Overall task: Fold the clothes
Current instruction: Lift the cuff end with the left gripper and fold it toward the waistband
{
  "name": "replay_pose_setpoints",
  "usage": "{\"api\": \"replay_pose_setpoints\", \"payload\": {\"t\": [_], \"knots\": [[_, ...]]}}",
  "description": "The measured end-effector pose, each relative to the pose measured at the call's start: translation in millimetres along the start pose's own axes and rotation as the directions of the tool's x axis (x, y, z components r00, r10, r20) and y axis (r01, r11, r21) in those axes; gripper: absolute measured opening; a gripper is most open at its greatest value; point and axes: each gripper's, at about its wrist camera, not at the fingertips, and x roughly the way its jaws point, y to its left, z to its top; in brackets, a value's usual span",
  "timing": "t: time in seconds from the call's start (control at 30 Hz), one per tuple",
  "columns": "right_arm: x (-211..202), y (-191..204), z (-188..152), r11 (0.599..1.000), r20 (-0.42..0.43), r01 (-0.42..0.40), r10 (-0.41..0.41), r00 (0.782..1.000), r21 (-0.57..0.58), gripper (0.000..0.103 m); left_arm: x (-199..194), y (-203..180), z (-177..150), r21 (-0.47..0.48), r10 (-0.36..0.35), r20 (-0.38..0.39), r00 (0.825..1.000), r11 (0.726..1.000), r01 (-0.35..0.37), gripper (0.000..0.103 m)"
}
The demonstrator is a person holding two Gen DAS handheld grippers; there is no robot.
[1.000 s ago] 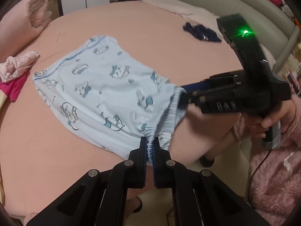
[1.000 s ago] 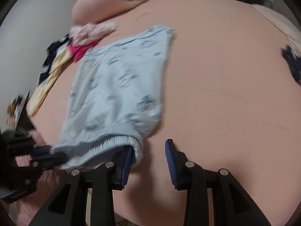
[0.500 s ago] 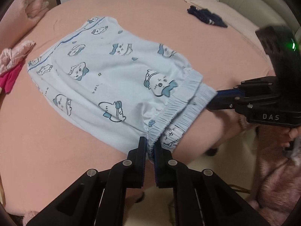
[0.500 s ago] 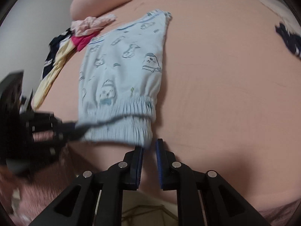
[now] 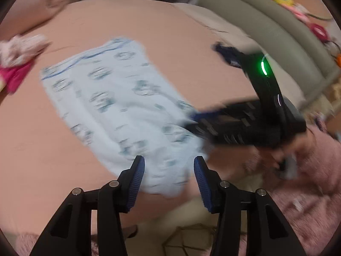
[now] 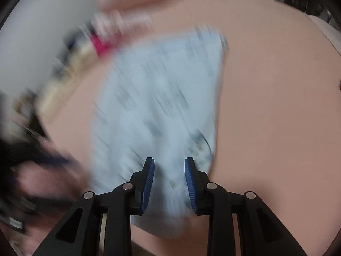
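Note:
Light blue shorts (image 5: 119, 106) with a cartoon print lie spread on the peach bed (image 5: 181, 42), the elastic waistband at the near edge. My left gripper (image 5: 169, 170) hangs over the waistband with its jaws opening; the cloth lies below them and the pads do not press it. My right gripper (image 6: 169, 170) stands over the other end of the waistband, jaws opening too, with the shorts (image 6: 162, 98) under the gap. In the left wrist view the right gripper (image 5: 191, 120) reaches in from the right. Both views are motion-blurred.
A pile of pink and white clothes (image 5: 19, 51) lies at the bed's left. A dark navy garment (image 5: 223, 50) sits at the far right, by a grey-green padded headboard (image 5: 266, 27). A fluffy pink sleeve (image 5: 309, 181) holds the right gripper. The bed's near edge drops to the floor.
The left jaws, pinched on the waistband before, have parted and let it go. The right jaws have widened again. The waistband has dropped onto the bed edge.

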Motion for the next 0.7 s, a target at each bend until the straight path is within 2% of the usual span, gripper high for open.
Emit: {"api": "replay_pose_setpoints", "payload": {"t": [0.03,0.07,0.13,0.17,0.2,0.27,0.37,0.43,0.47,0.53,0.57,0.6,0.67,0.7], "knots": [[-0.7,-4.2,-8.4,1.0,0.01,0.006,-0.006,1.0,-0.004,0.029,6.1,6.1,-1.5,-0.034,0.01,-0.006,1.0,0.999,-0.011,0.044],[-7.8,-11.1,-14.9,1.0,0.022,-0.003,0.003,1.0,0.004,0.029,17.6,10.8,-4.9,-0.059,-0.007,-0.056,0.998,0.998,0.004,0.044],[-21.7,-24.9,-27.5,1.0,0.038,-0.021,0.021,0.999,0.02,0.031,42.8,9.7,-15.8,-0.052,-0.058,-0.222,0.973,0.998,0.048,0.043],[-25.2,-31.4,-30.4,0.999,-0.004,-0.024,0.024,1.0,0.031,0.033,47.2,1.9,-20.8,0.004,-0.039,-0.259,0.965,0.999,0.041,0.042],[-30.3,-39.0,-33.8,0.998,-0.024,-0.039,0.04,0.999,0.04,0.033,41.5,-4.9,-20.6,0.058,-0.02,-0.236,0.971,0.998,0.034,0.043],[-42.5,-49.1,-31.1,0.998,0.02,-0.036,0.035,0.999,0.052,0.033,25.8,-4.3,-9.2,0.047,-0.05,-0.187,0.981,0.997,0.06,0.043],[-54.3,-61.0,-14.4,0.992,0.106,-0.034,0.021,0.994,0.121,0.034,0.5,20.0,19.7,-0.057,-0.04,-0.025,0.999,0.998,0.039,0.045],[-45.3,-56.6,6.8,0.983,0.131,-0.068,0.046,0.99,0.173,0.034,-3.5,45.8,33.3,-0.197,0.046,0.037,0.998,0.98,-0.038,0.045],[-38.0,-57.3,14.0,0.976,0.137,-0.08,0.052,0.989,0.205,0.034,-0.2,62.0,34.8,-0.299,0.086,0.034,0.996,0.952,-0.072,0.045],[-21.8,-61.8,25.1,0.956,0.135,-0.099,0.063,0.989,0.277,0.034,11.0,88.9,27.6,-0.47,0.078,-0.008,0.997,0.88,-0.073,0.044],[-11.7,-67.7,26.7,0.939,0.113,-0.108,0.075,0.991,0.325,0.034,17.3,96.1,20.7,-0.533,0.04,-0.02,0.999,0.845,-0.045,0.044],[-5.0,-69.6,18.6,0.918,0.118,-0.128,0.09,0.989,0.376,0.034,21.7,99.4,13.9,-0.564,-0.005,-0.023,1.0,0.826,-0.009,0.044],[-4.8,-73.4,7.2,0.908,0.119,-0.187,0.153,0.981,0.375,0.034,27.4,96.2,3.3,-0.555,-0.058,-0.028,0.998,0.831,0.033,0.044],[-9.1,-72.4,0.5,0.916,0.128,-0.223,0.191,0.973,0.334,0.034,29.4,91.2,1.3,-0.529,-0.047,-0.03,0.998,0.848,0.024,0.044]]}}
